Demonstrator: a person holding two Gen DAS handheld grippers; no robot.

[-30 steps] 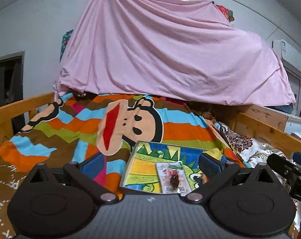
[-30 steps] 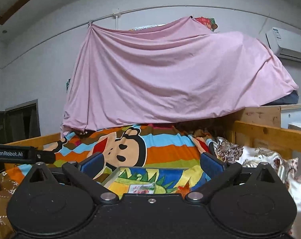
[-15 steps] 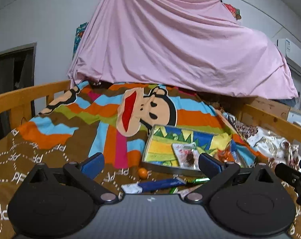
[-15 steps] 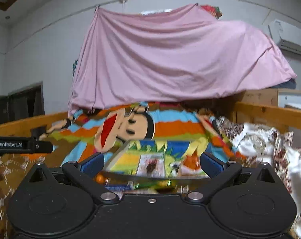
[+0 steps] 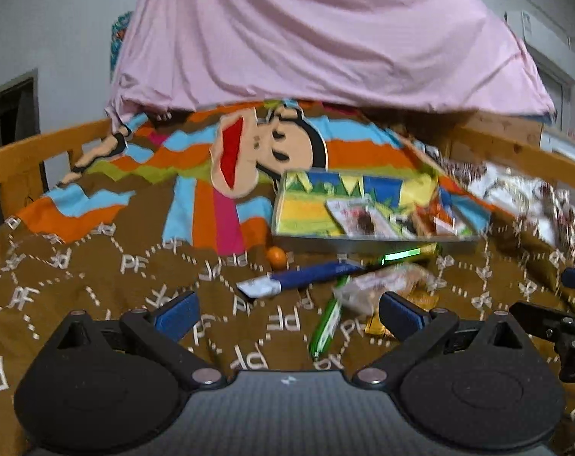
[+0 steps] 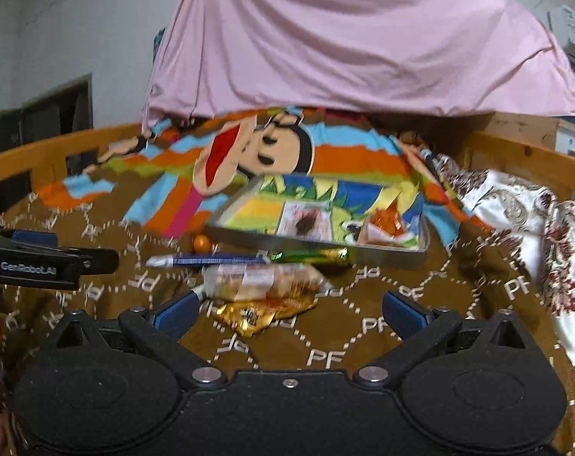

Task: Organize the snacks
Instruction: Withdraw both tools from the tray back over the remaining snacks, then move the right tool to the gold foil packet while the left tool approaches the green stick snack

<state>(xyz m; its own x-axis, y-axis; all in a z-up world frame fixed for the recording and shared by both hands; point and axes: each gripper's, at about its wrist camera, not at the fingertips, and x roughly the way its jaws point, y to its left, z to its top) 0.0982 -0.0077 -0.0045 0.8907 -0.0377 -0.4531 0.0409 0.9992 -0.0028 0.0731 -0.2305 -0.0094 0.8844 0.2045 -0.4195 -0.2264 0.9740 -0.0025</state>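
Cameras tipped down; loose snacks now in sight.
I keep both grippers, left (image 5: 287, 313) and right (image 6: 289, 311), spread and empty; tray (image 6: 386, 256) awaits filling.

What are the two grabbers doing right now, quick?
Left gripper: open, holding nothing.
Right gripper: open, holding nothing.

A flat tray (image 6: 386, 254) with bright pictures lies on the brown blanket. Inside it are a pale snack packet (image 6: 306, 222) and an orange wrapper (image 6: 388, 220). Just in front of the tray lie a little orange ball (image 6: 202, 242), a long blue stick pack (image 6: 215, 260), a shiny green bar (image 6: 310, 254), a clear bread bag (image 6: 262, 281) and a gold packet (image 6: 257, 313).
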